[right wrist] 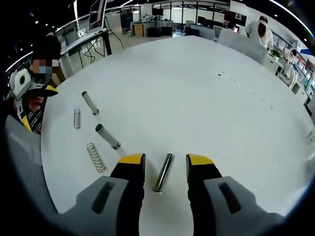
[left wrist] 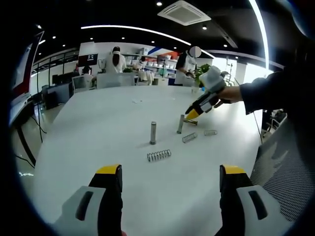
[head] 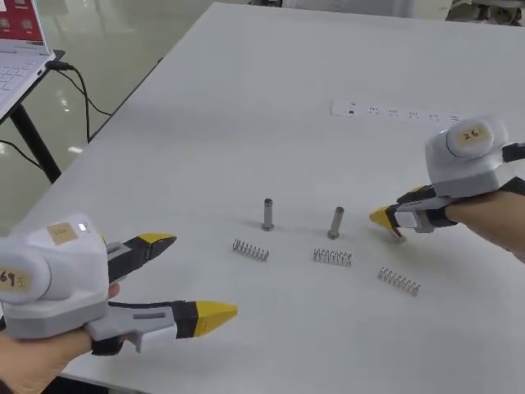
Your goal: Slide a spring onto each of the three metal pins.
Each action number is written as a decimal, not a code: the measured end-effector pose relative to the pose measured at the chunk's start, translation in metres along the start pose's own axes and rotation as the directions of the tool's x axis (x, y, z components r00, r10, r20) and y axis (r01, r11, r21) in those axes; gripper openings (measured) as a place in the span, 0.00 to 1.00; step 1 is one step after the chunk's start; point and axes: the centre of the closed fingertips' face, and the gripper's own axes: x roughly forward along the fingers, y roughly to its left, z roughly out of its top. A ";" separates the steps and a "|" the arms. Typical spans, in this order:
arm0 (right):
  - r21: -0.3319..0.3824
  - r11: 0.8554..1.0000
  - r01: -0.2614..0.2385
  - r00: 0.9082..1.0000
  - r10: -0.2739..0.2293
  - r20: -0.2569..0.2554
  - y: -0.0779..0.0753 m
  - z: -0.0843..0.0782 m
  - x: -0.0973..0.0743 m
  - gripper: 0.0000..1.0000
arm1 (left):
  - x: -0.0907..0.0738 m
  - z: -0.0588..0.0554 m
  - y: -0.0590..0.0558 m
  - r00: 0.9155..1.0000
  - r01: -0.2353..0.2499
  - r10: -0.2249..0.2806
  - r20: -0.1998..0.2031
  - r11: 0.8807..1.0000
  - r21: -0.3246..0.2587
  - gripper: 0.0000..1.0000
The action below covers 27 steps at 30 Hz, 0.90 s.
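Two short silver metal pins, the left pin (head: 267,214) and the middle pin (head: 335,222), stand upright on the white surface (head: 246,123). The third pin (right wrist: 163,172) lies between the slightly parted fingers of the right gripper (right wrist: 165,158), unclamped. Three coiled wire springs lie just before the pins: left spring (head: 250,250), middle spring (head: 332,257), right spring (head: 399,281). The left gripper (left wrist: 170,169) hovers well apart, its fingers wide open and empty.

Head view: from above the near edge of the bench (head: 271,98), looking forward and down, middling near.
Left gripper view: low over the bench, facing across it toward the right tongs (left wrist: 192,114).
Right gripper view: low, very near one lying pin (right wrist: 163,172), facing along the bench.
Shared: all three take in the two standing pins (head: 267,214) and the springs (head: 332,257).
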 end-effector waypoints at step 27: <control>0.020 0.999 0.037 0.992 -0.034 -0.122 -0.005 -0.012 0.014 0.16 | 0.001 -0.004 0.001 1.000 0.004 -0.004 -0.008 1.000 -0.015 0.77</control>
